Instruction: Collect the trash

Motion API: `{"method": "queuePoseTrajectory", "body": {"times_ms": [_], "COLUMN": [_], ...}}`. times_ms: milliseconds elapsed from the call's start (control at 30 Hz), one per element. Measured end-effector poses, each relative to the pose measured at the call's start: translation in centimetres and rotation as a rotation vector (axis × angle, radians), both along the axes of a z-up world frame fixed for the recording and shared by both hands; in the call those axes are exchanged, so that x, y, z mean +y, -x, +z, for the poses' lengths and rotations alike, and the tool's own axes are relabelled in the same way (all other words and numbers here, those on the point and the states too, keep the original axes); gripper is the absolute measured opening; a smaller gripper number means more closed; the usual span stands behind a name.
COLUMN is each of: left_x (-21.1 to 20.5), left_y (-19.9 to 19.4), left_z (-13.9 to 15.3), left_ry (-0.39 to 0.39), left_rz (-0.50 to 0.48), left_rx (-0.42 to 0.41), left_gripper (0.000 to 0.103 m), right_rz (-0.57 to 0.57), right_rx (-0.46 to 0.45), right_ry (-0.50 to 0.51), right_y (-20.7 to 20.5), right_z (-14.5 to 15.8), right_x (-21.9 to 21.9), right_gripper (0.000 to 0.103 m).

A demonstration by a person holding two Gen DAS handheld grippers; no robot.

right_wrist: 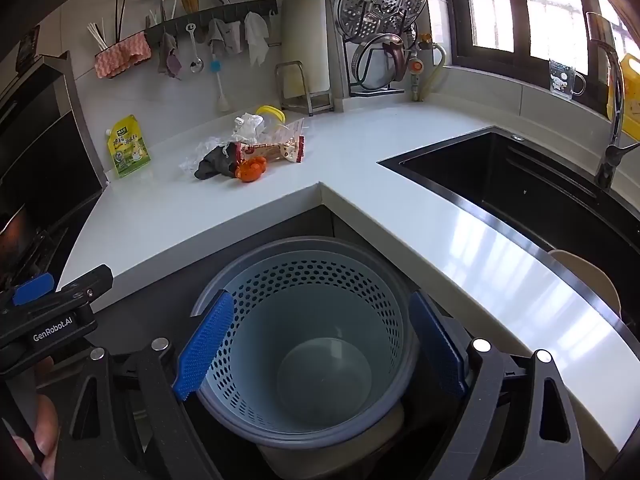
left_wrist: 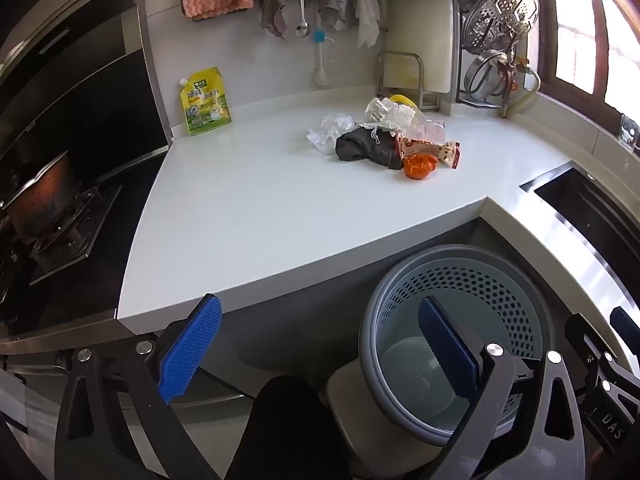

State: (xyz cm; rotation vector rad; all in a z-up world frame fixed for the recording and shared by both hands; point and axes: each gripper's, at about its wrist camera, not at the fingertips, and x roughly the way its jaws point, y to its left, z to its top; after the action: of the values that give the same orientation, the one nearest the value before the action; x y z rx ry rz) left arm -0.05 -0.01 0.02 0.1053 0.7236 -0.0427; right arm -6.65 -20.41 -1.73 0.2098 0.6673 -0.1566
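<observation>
A pile of trash lies on the white counter: a dark cloth [left_wrist: 366,148] [right_wrist: 214,164], an orange peel [left_wrist: 418,166] [right_wrist: 250,170], a red-and-white snack wrapper [left_wrist: 430,148] [right_wrist: 272,150], crumpled clear plastic [left_wrist: 330,130] [right_wrist: 196,156] and white plastic bags [left_wrist: 386,114] [right_wrist: 250,124]. A grey perforated bin [left_wrist: 456,336] [right_wrist: 308,340] stands empty below the counter corner. My left gripper [left_wrist: 320,344] is open and empty, low in front of the counter edge. My right gripper [right_wrist: 320,348] is open and empty, right above the bin.
A yellow-green refill pouch [left_wrist: 206,102] [right_wrist: 128,146] leans on the back wall. A stove with a pan [left_wrist: 40,200] is at the left, a black sink [right_wrist: 520,184] at the right. A dish rack [right_wrist: 380,32] and hanging utensils line the wall.
</observation>
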Motion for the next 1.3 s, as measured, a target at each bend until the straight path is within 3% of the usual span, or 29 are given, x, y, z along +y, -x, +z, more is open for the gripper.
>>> {"method": "queuePoseTrajectory", "body": {"times_ms": [1300], "left_x": [0.17], "left_y": [0.14], "left_z": [0.05], "left_ry": [0.005], "left_rz": [-0.004], "left_rx": [0.003], "left_gripper": [0.097], "right_rz": [0.004], "right_rx": [-0.004], "right_ry": [-0.004], "right_y": [0.17], "right_z": [0.47], "right_x": [-0.17], "right_gripper": [0.085]}}
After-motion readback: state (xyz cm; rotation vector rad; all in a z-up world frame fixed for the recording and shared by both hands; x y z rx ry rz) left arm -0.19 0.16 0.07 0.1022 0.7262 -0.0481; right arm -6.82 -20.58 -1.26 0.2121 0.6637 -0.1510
